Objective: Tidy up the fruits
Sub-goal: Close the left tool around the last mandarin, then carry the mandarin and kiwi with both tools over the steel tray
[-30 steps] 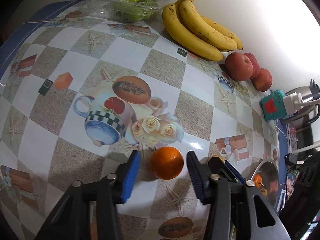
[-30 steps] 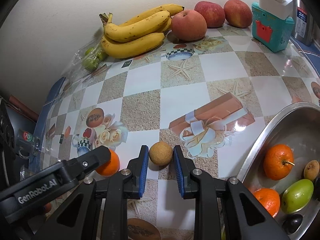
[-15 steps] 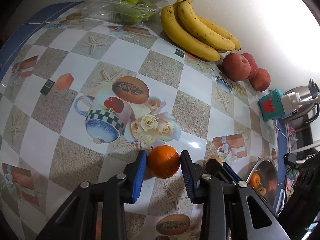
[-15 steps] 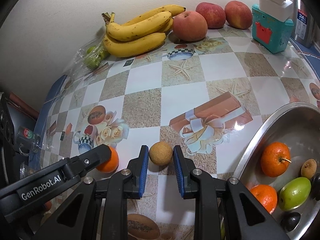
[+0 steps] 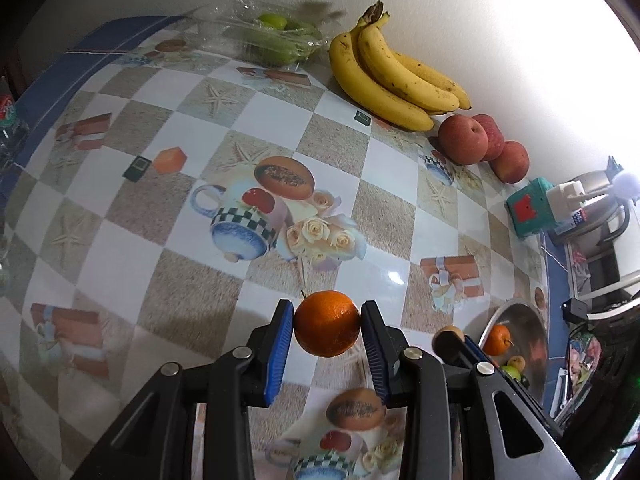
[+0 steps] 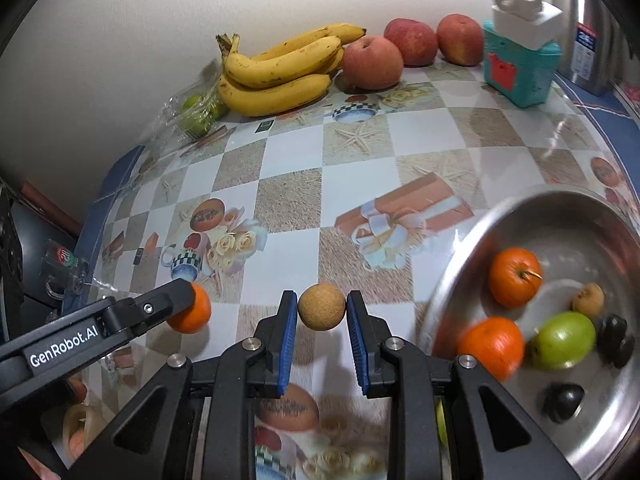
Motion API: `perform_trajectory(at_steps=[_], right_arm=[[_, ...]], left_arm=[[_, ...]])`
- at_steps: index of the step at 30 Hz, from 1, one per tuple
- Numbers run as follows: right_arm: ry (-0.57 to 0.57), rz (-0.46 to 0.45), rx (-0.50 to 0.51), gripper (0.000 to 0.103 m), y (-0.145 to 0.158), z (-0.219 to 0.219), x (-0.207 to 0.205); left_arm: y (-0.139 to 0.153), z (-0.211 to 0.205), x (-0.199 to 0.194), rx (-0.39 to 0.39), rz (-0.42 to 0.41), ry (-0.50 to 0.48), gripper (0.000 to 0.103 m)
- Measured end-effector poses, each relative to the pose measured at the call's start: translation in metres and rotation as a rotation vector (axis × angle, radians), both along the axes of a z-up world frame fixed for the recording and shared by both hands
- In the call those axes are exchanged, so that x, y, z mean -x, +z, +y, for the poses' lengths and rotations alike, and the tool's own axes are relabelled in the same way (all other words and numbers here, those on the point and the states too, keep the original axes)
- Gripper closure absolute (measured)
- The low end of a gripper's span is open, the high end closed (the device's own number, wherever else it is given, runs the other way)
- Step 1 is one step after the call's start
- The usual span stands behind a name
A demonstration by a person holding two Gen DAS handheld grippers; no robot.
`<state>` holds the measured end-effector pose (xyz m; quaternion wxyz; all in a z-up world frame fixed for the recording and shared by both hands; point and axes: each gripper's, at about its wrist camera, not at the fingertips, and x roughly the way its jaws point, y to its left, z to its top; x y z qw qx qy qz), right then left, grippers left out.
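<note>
The left gripper (image 5: 327, 330) is clenched on an orange (image 5: 327, 323); both blue pads press on its sides, and the orange is above the table (image 5: 168, 280), not touching it. The right gripper (image 6: 321, 314) is clenched on a small brown fruit (image 6: 321, 307), also held between its pads, just above the checkered cloth.

To the right of the right gripper stands a steel bowl (image 6: 460, 248). In it are two oranges (image 6: 515, 277), one green fruit (image 6: 564, 340), one small brown fruit (image 6: 587, 300) and two dark fruits (image 6: 616, 336); what kind they are I cannot tell.

At the wall lie bananas (image 6: 276, 72) and three apples (image 6: 372, 62), all on the table. Beside the bananas is a clear plastic bag (image 5: 264, 36) with green fruits inside. A teal box (image 6: 518, 68) stands near the apples.
</note>
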<state>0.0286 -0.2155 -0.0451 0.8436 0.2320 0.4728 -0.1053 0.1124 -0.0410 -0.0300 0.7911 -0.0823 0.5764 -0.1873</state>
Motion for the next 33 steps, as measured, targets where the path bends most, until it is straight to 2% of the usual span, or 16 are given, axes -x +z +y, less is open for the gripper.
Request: perform_trajectory(at_steps=[10, 19, 25, 33], right_arm=[[-0.008, -0.043, 0.004, 0.077, 0.026, 0.006, 0.036], [-0.025, -0.05, -0.002, 0.077, 0.036, 0.007, 0.065], [-0.061, -0.014, 0.005, 0.077, 0.032, -0.002, 0.082], [-0.142, 0.022, 0.031, 0.077, 0.03, -0.029, 0.104]], left_arm=[[0.024, 0.005, 0.026, -0.022, -0.071, -0.013, 0.066], [0.041, 0.006, 0.052, -0.026, -0.115, -0.032, 0.066], [0.04, -0.011, 0.069, -0.062, -0.136, -0.08, 0.066], [0.04, -0.047, 0.091, -0.067, -0.149, -0.176, 0.066]])
